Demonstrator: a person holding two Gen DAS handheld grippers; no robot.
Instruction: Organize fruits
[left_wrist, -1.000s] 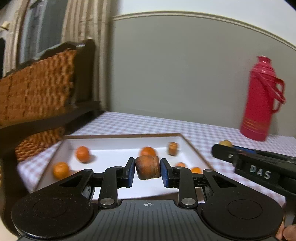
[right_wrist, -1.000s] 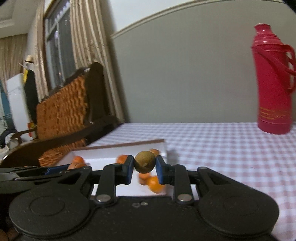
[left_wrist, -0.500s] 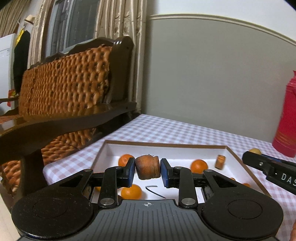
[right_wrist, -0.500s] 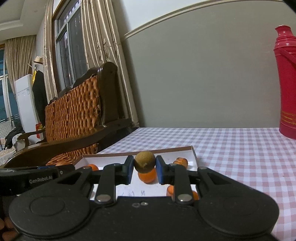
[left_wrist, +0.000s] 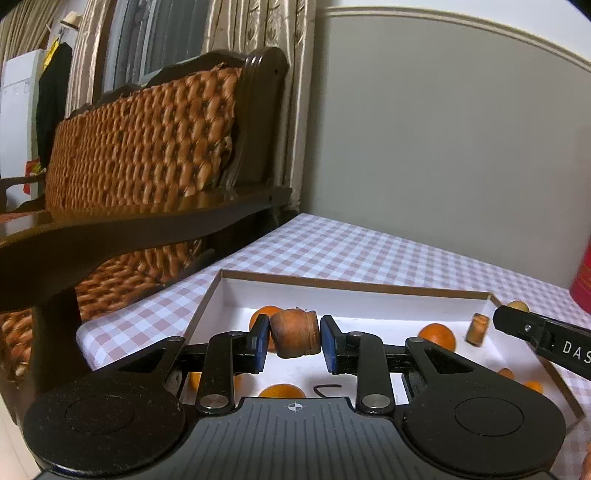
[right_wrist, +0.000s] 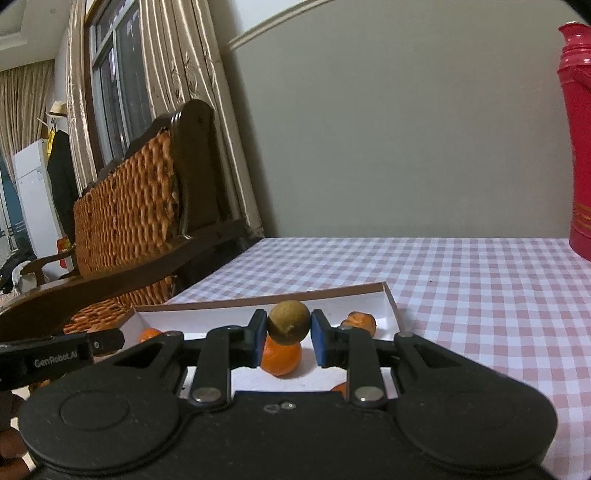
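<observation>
My left gripper (left_wrist: 294, 338) is shut on a brown wrinkled fruit (left_wrist: 295, 333) and holds it above the shallow white box (left_wrist: 354, 295) with a brown rim. Several small oranges (left_wrist: 436, 334) and a brown piece (left_wrist: 477, 328) lie in the box. My right gripper (right_wrist: 289, 328) is shut on a round olive-brown fruit (right_wrist: 289, 322), above an orange (right_wrist: 280, 358) in the same box (right_wrist: 388, 314). The right gripper's finger shows in the left wrist view (left_wrist: 543, 334); the left gripper's finger shows in the right wrist view (right_wrist: 62, 352).
The box sits on a pink-checked tablecloth (right_wrist: 480, 280). A red thermos (right_wrist: 578, 147) stands at the back right. A dark wooden chair with a woven back (left_wrist: 140, 140) is close to the table's left edge. A grey wall is behind.
Both grippers have swung left, still holding their fruits. The chair now fills more of the left wrist view and the thermos has slid to the right edge.
</observation>
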